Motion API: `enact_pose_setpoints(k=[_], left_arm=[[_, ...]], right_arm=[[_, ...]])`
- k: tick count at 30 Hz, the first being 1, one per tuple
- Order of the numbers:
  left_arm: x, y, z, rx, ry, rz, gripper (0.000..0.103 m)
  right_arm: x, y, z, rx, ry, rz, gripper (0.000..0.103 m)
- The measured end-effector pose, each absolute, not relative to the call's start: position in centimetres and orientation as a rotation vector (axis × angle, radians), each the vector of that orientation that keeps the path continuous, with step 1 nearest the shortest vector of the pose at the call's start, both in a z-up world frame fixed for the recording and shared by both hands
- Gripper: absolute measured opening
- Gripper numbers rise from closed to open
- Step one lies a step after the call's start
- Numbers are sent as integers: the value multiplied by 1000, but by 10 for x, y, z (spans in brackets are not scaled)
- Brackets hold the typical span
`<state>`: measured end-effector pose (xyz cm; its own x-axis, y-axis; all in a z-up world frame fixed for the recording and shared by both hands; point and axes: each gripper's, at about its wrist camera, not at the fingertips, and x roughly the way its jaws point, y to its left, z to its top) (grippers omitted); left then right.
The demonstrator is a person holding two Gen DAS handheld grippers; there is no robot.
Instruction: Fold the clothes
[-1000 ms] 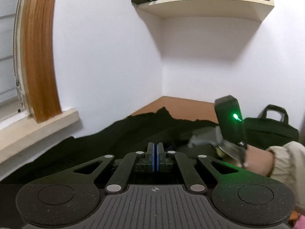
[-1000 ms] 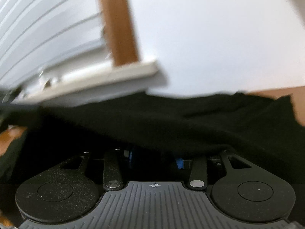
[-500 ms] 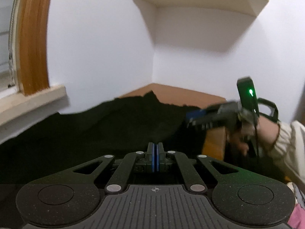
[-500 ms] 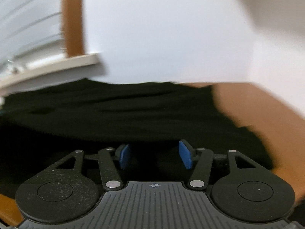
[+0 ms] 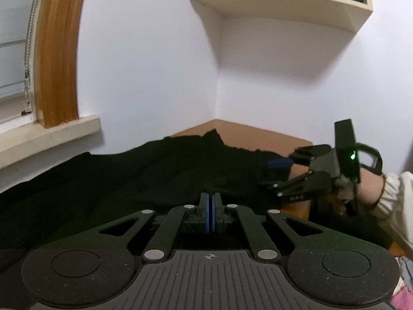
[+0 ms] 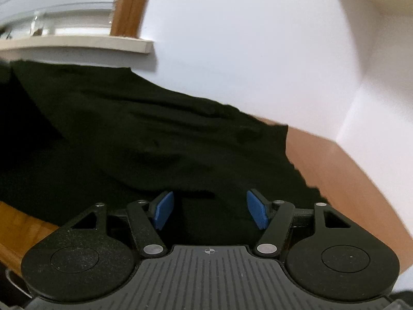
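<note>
A black garment (image 5: 155, 170) lies spread over the brown table (image 5: 258, 137), reaching the wall under the window. My left gripper (image 5: 210, 206) is shut at the garment's near edge, its blue pads pressed together; no cloth shows between them. My right gripper (image 5: 273, 174) hovers at the garment's right edge, held by a hand in a cream sleeve (image 5: 392, 193), and is open. In the right wrist view the garment (image 6: 155, 134) fills the left and middle, and the right gripper (image 6: 210, 206) stands open just over the cloth with nothing between its pads (image 6: 164, 209).
A shelf of books (image 5: 284, 0) hangs in the corner above the table. The window sill (image 5: 51, 131) and wooden frame (image 5: 56, 51) are at the left. A black bag handle (image 5: 371, 157) sits behind the right gripper. Bare table (image 6: 348, 175) lies right of the garment.
The right gripper let go of the black cloth, opened, and swung out to the garment's right edge. The left gripper stayed shut and barely shifted.
</note>
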<state>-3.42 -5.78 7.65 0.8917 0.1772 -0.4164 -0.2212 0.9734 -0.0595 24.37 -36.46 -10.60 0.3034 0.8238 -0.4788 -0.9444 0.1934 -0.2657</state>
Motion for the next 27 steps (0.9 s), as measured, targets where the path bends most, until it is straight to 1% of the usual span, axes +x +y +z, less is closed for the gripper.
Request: enact_pose_setpoints(k=[2,4,5,6,10,12,13,14,16,17,18,19,21,23,25,27], left_arm=[[-38,-58,79,-112,421,199,2],[-42,-60,80,-117,419,192,2],[-44,-62,80,-114,422,184,2],[-45,-64,79,-107,425,178,2],[-42,-69,69,-105,459,163,2],[-37,-72,60,-113,492,144,2],[-35,-74,56,-109,510,137,2],[-32,-77,52,-103,529,131,2],[-29,-80,45,-95,559,121,3],[-29,-80,43,-101,566,118,3],[-28,-79,41,-109,574,117,7],[-28,-77,41,-117,577,118,15],[-29,-74,41,-128,575,122,17],[-31,-73,44,-129,571,123,17],[-34,-72,47,-128,563,129,23],[-36,-71,49,-117,558,135,23]], right_arm=[[247,-359,-104,-570,249,1249,44],[254,-361,-101,-555,256,1233,10],[258,-363,-99,-546,258,1223,5],[261,-368,-96,-527,254,1206,3],[271,-395,-76,-447,233,1155,3],[274,-403,-79,-471,260,1139,4],[276,-405,-83,-492,280,1130,10],[278,-407,-88,-513,301,1124,13],[282,-413,-97,-546,339,1108,26],[283,-416,-97,-535,343,1101,28],[283,-418,-96,-510,347,1100,33],[284,-419,-95,-485,350,1099,38],[284,-422,-92,-434,357,1096,43],[284,-425,-89,-384,364,1093,43],[285,-428,-86,-334,370,1090,43],[286,-428,-85,-290,388,1083,43]])
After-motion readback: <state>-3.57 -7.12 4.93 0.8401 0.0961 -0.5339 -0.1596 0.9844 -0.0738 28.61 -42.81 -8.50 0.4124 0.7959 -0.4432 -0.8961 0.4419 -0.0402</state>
